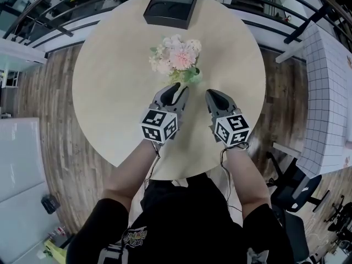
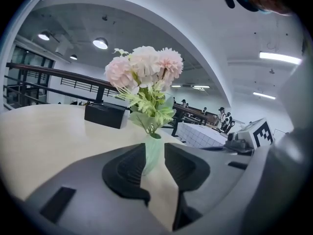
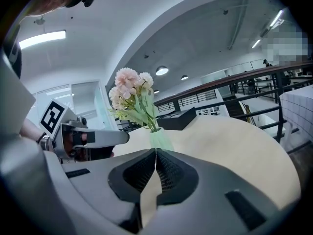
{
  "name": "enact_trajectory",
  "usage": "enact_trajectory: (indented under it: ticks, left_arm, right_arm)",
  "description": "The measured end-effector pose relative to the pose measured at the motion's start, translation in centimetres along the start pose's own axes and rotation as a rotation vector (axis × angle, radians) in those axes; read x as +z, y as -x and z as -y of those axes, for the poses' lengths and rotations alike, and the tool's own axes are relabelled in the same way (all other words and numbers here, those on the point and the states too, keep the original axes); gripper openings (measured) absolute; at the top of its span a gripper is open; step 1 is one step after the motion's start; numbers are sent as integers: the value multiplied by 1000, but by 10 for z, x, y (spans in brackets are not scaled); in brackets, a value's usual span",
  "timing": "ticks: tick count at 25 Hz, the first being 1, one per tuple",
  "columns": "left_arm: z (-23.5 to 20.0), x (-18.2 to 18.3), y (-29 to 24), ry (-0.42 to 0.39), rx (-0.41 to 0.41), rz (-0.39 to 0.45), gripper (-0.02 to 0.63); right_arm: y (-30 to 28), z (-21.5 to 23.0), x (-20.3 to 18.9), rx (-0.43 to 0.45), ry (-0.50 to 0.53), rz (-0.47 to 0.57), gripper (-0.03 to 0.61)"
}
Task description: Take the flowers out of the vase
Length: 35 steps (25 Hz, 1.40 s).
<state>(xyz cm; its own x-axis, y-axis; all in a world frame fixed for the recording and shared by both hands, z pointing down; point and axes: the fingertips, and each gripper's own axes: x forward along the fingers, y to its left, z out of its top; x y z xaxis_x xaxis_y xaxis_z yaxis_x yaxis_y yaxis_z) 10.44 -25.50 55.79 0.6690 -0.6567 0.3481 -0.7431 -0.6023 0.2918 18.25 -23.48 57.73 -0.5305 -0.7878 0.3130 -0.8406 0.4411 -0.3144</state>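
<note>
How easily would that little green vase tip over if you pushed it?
Probably easily: the vase looks slim, and the big flowers spread wide above it, so it seems top-heavy. It's small, so likely light too and quick to slide.

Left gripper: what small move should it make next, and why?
Probably ease the left gripper forward and close it on the vase to steady it. Its jaws stand apart with the vase in the gap, not yet pressed, while the right gripper is shut and the flowers sit in the vase.
</note>
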Motion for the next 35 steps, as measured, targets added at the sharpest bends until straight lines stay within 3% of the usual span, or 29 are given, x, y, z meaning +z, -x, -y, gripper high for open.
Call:
enact_trajectory:
  ticks: [11,25,26,28,32,35]
  left_arm:
    - [-3,19,-31,7,-26,20,276]
    - [-14,35,-69,-19,-37,19,282]
    - [-15,34,-70,-20,-35,19,282]
    - [-17,35,-72,-21,-34,18,282]
    - [-19,40,-72,-28,-38,25,268]
    - [-17,40,-70,-35,-44,29,216]
  right_arm:
    - [-19,10,-11,21,19,-31,23]
    - [-31,14,-17,45,52,-43,26]
    - [-33,14,-18,47,55,-41,38]
    - [-37,14,-19,54,53,-40,146]
    - [-47,15,-20,64,71,-46,174]
    - [-57,12,-22,81,121,-63,221]
